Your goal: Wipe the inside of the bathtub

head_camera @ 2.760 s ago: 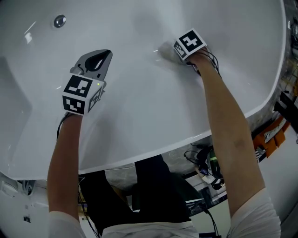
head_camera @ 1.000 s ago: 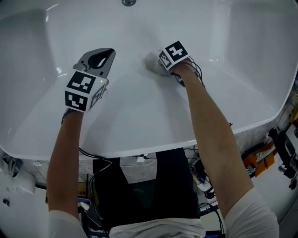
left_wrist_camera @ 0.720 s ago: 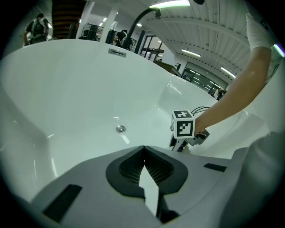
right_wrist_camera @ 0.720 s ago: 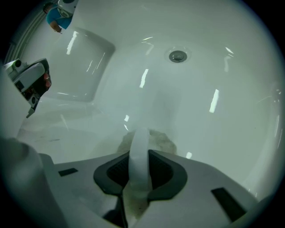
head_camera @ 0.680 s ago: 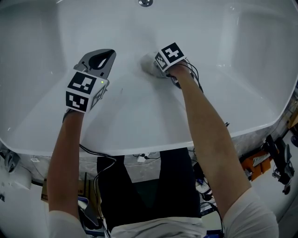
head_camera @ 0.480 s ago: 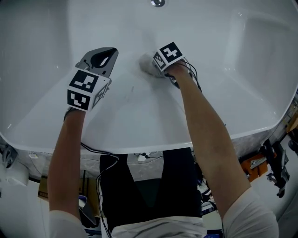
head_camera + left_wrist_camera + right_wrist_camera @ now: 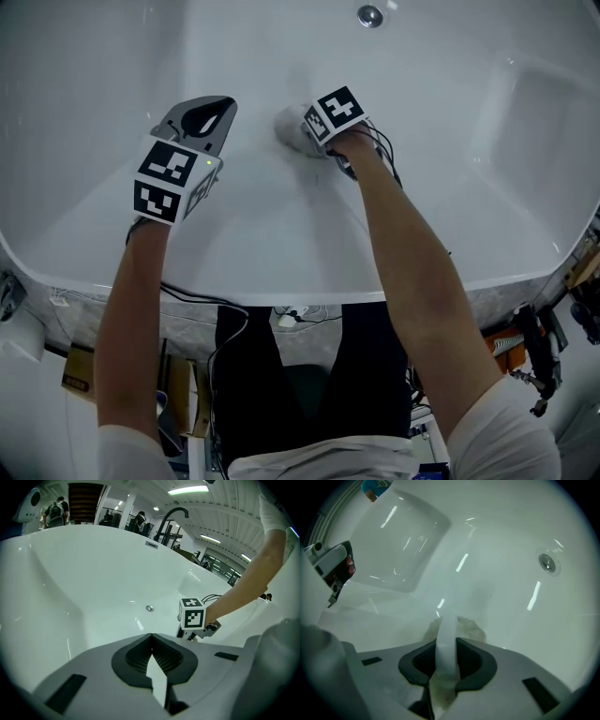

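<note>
The white bathtub (image 7: 450, 169) fills the head view, its drain (image 7: 370, 16) at the top. My right gripper (image 7: 292, 131) is shut on a pale wiping cloth (image 7: 289, 127) and presses it against the tub floor below the drain. In the right gripper view the cloth (image 7: 457, 626) bunches just past the jaws, with the drain (image 7: 547, 562) at the upper right. My left gripper (image 7: 211, 111) hovers over the tub's left slope, shut and holding nothing. The left gripper view shows the tub basin (image 7: 93, 578), the drain (image 7: 149, 607) and the right gripper's marker cube (image 7: 192, 614).
The tub's near rim (image 7: 281, 286) runs across the head view above the person's dark clothing. Cables and tools lie on the floor at the lower right (image 7: 539, 366). A black faucet (image 7: 173, 520) and people stand beyond the tub's far rim in the left gripper view.
The right gripper with the cloth has slid left across the tub floor, away from the drain. The head view has shifted, so the drain now sits further right. The left gripper has kept its place.
</note>
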A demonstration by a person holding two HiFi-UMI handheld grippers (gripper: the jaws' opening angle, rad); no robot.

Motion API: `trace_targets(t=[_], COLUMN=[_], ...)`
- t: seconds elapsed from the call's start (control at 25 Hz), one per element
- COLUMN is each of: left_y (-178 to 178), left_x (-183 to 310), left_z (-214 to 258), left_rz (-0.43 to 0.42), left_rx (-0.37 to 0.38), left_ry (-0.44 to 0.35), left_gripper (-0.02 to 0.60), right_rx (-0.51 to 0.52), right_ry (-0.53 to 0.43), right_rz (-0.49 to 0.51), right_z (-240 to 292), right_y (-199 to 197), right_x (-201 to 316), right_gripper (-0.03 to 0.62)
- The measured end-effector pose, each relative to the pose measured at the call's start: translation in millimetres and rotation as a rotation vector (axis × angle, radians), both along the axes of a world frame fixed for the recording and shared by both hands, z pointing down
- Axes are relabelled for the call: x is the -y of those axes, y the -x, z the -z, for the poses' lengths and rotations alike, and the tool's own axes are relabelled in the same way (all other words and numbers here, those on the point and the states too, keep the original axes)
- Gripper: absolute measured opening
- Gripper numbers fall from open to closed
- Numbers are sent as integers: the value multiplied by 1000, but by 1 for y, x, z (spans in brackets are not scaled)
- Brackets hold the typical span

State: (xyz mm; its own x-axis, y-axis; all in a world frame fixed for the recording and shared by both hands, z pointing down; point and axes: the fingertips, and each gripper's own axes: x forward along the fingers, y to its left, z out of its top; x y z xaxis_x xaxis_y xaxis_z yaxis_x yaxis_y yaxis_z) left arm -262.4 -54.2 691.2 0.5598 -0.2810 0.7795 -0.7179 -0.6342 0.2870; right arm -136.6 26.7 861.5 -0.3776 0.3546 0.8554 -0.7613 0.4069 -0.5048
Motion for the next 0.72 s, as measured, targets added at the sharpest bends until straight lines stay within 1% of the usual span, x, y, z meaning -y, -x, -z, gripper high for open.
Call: trace_targets(t=[0.16,0.32,0.48,0.72], left_y=[31,72,110,164], left_x=[-3,3,10,11], left_z=[4,12,20,15], left_rz=[6,14,35,66], left_rx=[12,34,59,81], left_ry=[-10,-25,-30,-32], left_gripper=[11,11,11,11], right_rx=[25,44,60,82], right_ry=[-9,-25,-19,-15], right_rz=[1,3,21,41], right_z=[2,5,10,0], right_y=[41,85,124,182], right_x=[-1,5,10,9], right_gripper=[97,97,97,97])
